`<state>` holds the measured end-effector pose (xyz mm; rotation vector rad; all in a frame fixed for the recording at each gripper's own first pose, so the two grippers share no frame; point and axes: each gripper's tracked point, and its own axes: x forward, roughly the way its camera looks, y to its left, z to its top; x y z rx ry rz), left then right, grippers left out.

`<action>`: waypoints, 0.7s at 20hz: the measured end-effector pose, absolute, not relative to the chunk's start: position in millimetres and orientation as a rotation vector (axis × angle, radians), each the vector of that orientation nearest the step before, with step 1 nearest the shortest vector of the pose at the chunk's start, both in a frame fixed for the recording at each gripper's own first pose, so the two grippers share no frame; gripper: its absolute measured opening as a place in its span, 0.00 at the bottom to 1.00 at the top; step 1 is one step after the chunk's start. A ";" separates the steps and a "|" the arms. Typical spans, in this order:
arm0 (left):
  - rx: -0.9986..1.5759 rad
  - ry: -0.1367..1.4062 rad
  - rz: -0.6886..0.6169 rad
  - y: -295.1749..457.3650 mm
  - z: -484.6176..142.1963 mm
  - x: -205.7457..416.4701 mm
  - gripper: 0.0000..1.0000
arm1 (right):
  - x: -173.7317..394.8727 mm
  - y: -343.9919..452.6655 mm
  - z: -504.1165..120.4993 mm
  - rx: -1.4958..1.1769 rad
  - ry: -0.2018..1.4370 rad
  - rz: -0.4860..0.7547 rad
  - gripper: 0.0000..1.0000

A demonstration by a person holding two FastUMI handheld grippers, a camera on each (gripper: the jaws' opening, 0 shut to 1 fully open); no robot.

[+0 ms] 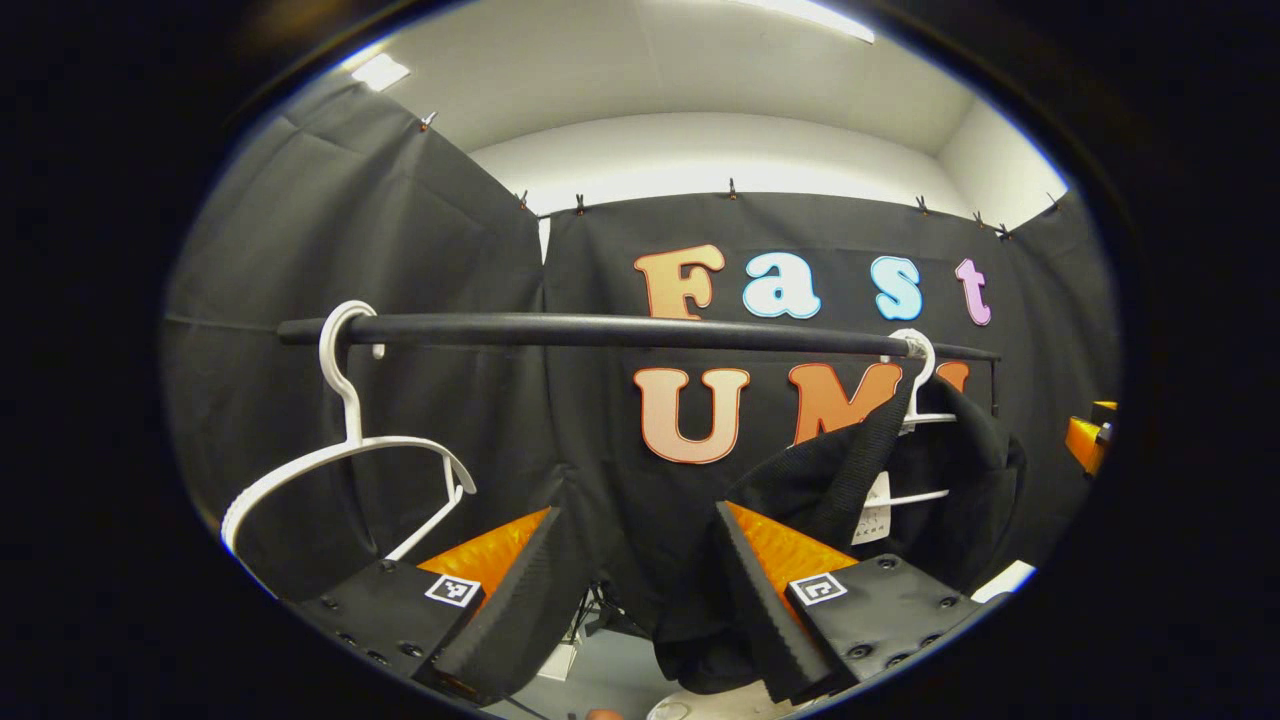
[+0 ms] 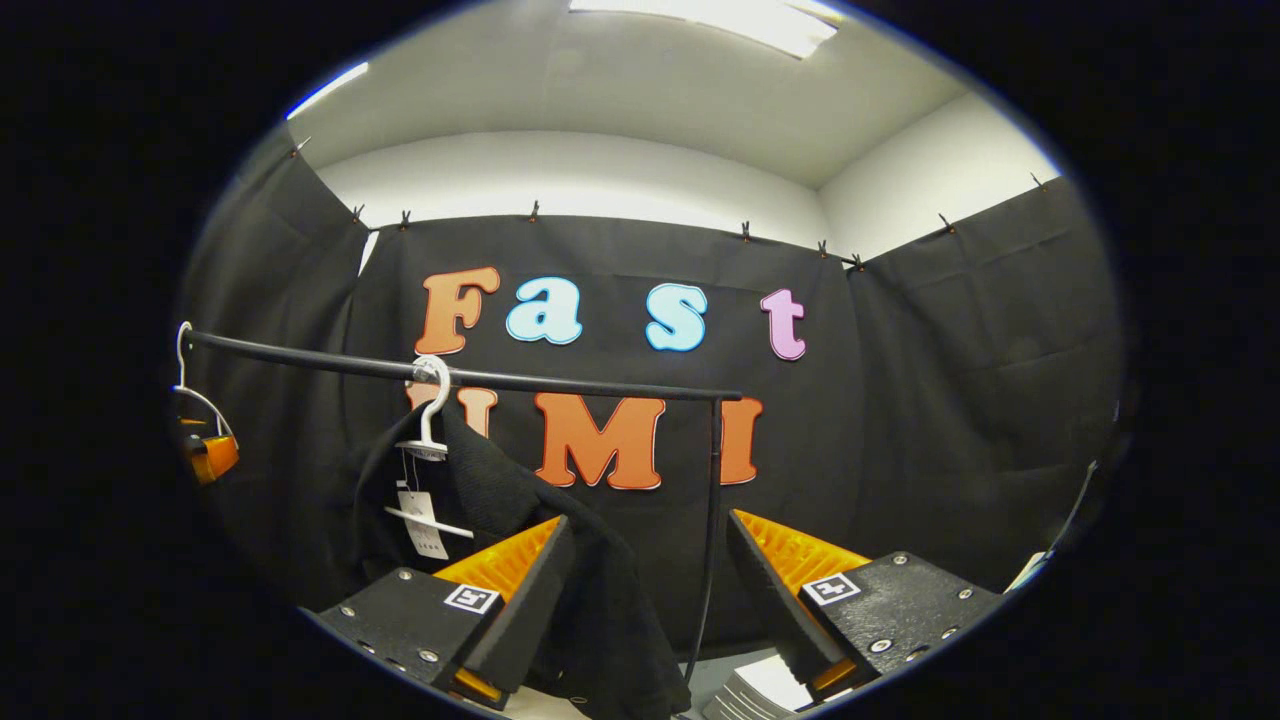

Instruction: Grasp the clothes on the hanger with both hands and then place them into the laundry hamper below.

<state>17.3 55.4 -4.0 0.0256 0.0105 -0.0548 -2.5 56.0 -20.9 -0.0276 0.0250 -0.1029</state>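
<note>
Garment [image 1: 900, 470] hem behind gripper [image 1: 640, 600]

My left gripper view looks slightly up at the rail [image 1: 620, 332] from close below, the garment [image 1: 900, 480] off to its right. My right gripper view faces the same rail [image 2: 460, 378] from farther right, the garment [image 2: 520, 520] to its left.

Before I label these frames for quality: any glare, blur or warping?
Left gripper view: sharp; fisheye bows the clothes rail; ceiling light blown out. Right gripper view: sharp too; ceiling light glares; the black garment barely separates from the dark cloth.
</note>
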 end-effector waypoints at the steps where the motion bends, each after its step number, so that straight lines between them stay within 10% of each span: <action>1: 0.032 0.013 -0.058 55.5 -4.8 17.7 0.93 | -2.1 63.4 -24.8 -0.029 0.036 -0.095 0.94; 14: 0.033 0.049 -0.088 50.5 -22.9 18.4 0.96 | 7.7 160.2 -108.9 -0.003 0.184 0.044 0.92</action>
